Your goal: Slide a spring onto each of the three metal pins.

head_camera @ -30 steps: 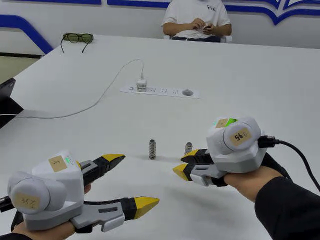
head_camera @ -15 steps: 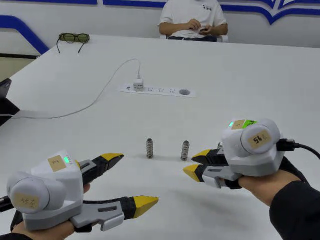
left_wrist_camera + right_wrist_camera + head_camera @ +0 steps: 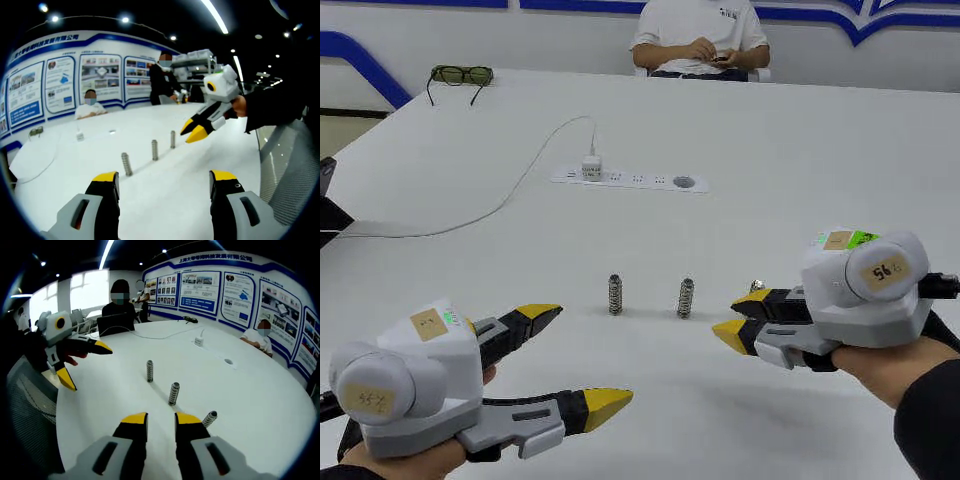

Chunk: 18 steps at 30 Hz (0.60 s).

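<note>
Across most of the head view runs the white bench [image 3: 800,150], with a seated person [image 3: 698,35] at its far edge at 12 o'clock. Your left gripper [image 3: 590,352] sits at 7 o'clock, jaws spread wide and empty. Your right gripper [image 3: 726,314] sits at 4 o'clock, jaws only narrowly parted with nothing between them. A power strip [image 3: 630,179] with its white cable [image 3: 520,190] lies at 12 o'clock from the work, well apart from it. Smallest of all are the task's things, three pins standing in a row mid-bench. The first pin [image 3: 615,293] is toward 9 o'clock and the middle pin [image 3: 686,297] is beside it. The third pin [image 3: 757,286] is just beyond your right gripper's upper tip, partly hidden in the head view. In the right gripper view each pin seems already to wear a coil spring [image 3: 174,393], so the task looks about finished, though the third is too small to be sure. Should you need to reseat one, expect it to be light, slick steel that squashes lengthwise and can flick away. Pinch it gently across the coils at mid-length, leaving the bore open. Whether the pins are fixed to the bench I cannot tell, so avoid knocking them.
</note>
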Motion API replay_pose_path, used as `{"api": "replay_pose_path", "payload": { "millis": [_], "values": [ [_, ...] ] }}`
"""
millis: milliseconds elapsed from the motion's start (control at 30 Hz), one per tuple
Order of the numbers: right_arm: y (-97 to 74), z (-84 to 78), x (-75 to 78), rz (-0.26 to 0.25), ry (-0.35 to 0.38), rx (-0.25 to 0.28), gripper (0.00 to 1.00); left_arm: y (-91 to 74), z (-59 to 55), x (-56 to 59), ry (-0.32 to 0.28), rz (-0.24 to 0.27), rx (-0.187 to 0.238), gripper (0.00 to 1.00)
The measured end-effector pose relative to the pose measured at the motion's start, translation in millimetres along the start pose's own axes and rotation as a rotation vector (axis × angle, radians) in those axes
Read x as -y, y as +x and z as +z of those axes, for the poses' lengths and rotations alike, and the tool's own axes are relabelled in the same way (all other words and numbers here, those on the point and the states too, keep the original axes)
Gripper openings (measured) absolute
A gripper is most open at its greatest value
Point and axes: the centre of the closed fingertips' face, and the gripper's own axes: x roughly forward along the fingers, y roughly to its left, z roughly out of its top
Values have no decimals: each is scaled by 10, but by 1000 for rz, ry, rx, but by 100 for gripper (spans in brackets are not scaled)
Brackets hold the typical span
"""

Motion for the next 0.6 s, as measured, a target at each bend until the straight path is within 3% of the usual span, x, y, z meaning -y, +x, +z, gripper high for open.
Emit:
{"api": "replay_pose_path", "payload": {
  "millis": [600],
  "values": [
    [-297, -146, 211, -51, 26, 29, 27, 7, -7, -13, -2, 2, -7, 76]
  ]
}}
